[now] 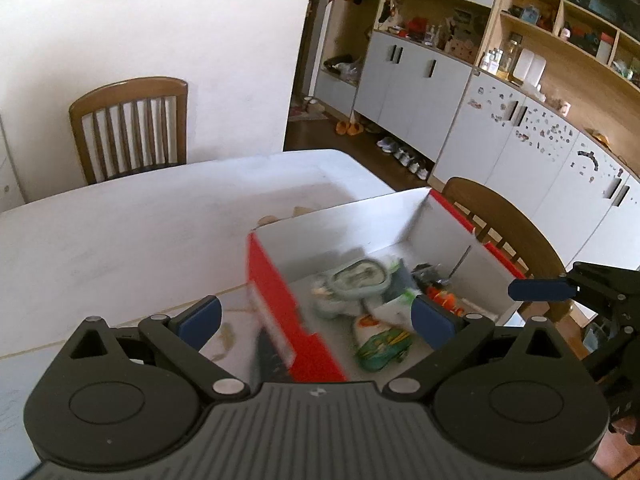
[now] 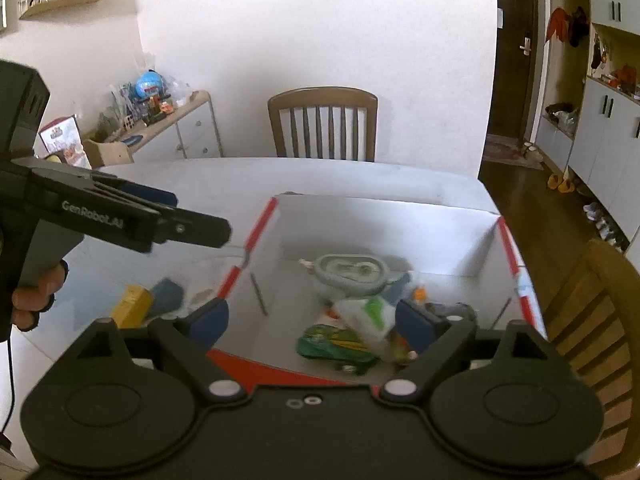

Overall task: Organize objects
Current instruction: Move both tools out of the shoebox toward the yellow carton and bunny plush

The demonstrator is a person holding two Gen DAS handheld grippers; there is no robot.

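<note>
Left wrist view
Surface: a white table (image 1: 120, 232) under the left gripper (image 1: 316, 320); a white wall ahead, wooden floor and grey cupboards (image 1: 416, 92) with open shelves to the right.
Pose: the gripper tilts down over the near left corner of the box (image 1: 280, 300); its jaws stand wide apart with nothing between the pads, one finger left of the red wall, the other over the box's inside.
Task things: blurred items lie in the box ahead of the fingers, among them a grey-green dish (image 1: 360, 280), a green packet (image 1: 384, 348) and an orange toy (image 1: 444, 300).
Around: a chair (image 1: 132, 128) beyond the table's far side, a second chair (image 1: 500, 220) behind the box, and the right gripper (image 1: 540, 289) at the right edge beside the box's right wall.

Right wrist view
Surface: the same table (image 2: 360, 180), a wall and chair (image 2: 324, 124) ahead, a cluttered sideboard (image 2: 176, 120) to the left, a dark door (image 2: 516, 48) to the right.
Pose: the right gripper (image 2: 316, 324) tilts down over the box's (image 2: 380, 220) near edge, jaws spread wide and empty.
Task things: the dish (image 2: 352, 272), a white-green pouch (image 2: 368, 312) and the green packet (image 2: 336, 348) lie inside, between and ahead of the fingers.
Around: outside the box, left of the left finger, a yellow block (image 2: 132, 304) and a dark blue item (image 2: 168, 292); above them the left gripper (image 2: 192, 220) held by a hand (image 2: 36, 300).
</note>
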